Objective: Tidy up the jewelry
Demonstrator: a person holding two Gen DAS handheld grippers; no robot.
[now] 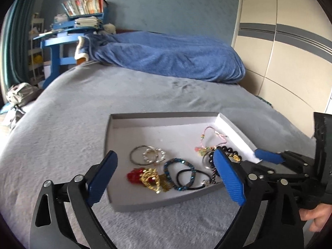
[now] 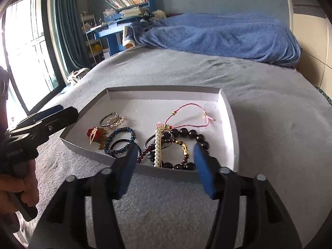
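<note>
A shallow grey tray point(image 1: 161, 115) point(image 2: 228, 112) lies on the bed and holds several pieces of jewelry. There is a pearl bracelet with a dark ring point(image 1: 153, 154) point(image 2: 114, 120), a red and gold ornament point(image 1: 149, 178) point(image 2: 95, 133), a blue beaded bracelet point(image 1: 178, 175) point(image 2: 122, 138), a pink cord bracelet point(image 1: 213, 137) point(image 2: 191, 114), and dark bead bracelets point(image 1: 230, 153) point(image 2: 186, 143). My left gripper point(image 1: 166, 164) is open and empty over the tray's near left part; it also shows in the right wrist view point(image 2: 60, 112). My right gripper point(image 2: 166, 151) is open and empty above the dark beads at the tray's near edge; one of its fingers point(image 1: 267, 155) shows in the left wrist view.
The tray sits on a grey bedspread point(image 1: 72, 134). A blue blanket point(image 1: 176, 58) is heaped at the far end. A blue desk with books point(image 1: 68, 31) stands beyond the bed on the left, a window point(image 2: 25, 51) further left, and a cream wardrobe point(image 1: 290, 51) on the right.
</note>
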